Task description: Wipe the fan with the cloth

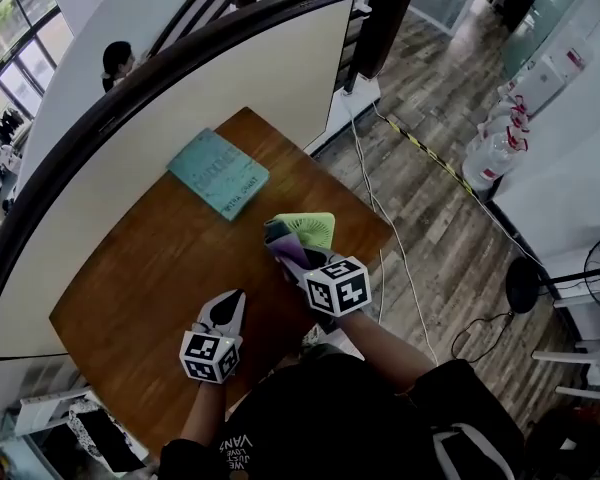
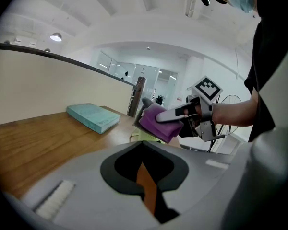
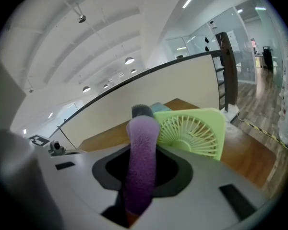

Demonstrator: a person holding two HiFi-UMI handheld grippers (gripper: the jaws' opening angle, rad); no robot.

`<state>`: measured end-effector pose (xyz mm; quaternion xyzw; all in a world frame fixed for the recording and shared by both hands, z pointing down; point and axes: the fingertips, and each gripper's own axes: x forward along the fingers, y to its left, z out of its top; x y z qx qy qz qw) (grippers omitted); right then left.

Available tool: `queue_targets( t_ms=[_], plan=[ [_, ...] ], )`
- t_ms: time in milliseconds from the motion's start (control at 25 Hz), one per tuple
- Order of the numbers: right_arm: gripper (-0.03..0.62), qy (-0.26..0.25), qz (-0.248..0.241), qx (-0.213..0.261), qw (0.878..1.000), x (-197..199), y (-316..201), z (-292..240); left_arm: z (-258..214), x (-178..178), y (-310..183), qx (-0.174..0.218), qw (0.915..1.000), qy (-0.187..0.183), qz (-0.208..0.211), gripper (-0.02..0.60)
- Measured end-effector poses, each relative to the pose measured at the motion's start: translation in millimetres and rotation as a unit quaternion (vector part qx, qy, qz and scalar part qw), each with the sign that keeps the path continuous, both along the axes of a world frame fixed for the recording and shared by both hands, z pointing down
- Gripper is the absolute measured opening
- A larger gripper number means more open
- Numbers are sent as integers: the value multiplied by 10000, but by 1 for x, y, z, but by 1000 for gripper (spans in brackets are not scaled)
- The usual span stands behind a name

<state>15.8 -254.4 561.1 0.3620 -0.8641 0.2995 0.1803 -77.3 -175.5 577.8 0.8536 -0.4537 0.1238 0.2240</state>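
Holding cloth (image 3: 141,176), right hand-held gripper (image 3: 143,143) overhangs fan (image 3: 194,131) near table (image 1: 130,298) edge.

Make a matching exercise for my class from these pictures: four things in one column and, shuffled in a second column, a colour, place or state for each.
Things
1. cloth
2. fan
3. book
4. left gripper

Descriptions
A. teal, lying flat on the wooden table
B. purple, clamped in the jaws of the right gripper
C. holding nothing, jaws together, over the table
D. light green, standing on the table just beyond the cloth

Pairs: 1-B, 2-D, 3-A, 4-C
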Motion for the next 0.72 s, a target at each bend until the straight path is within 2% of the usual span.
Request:
queue_targets(
  t_ms=[320,720],
  plan=[
    [98,-30,21,-265,9996,1,-12,16,6,5,-7,-108,9996,154,-195,12],
    [98,3,360,-228,9991,29,-13,14,10,19,-12,-170,9995,249,49,12]
  ],
)
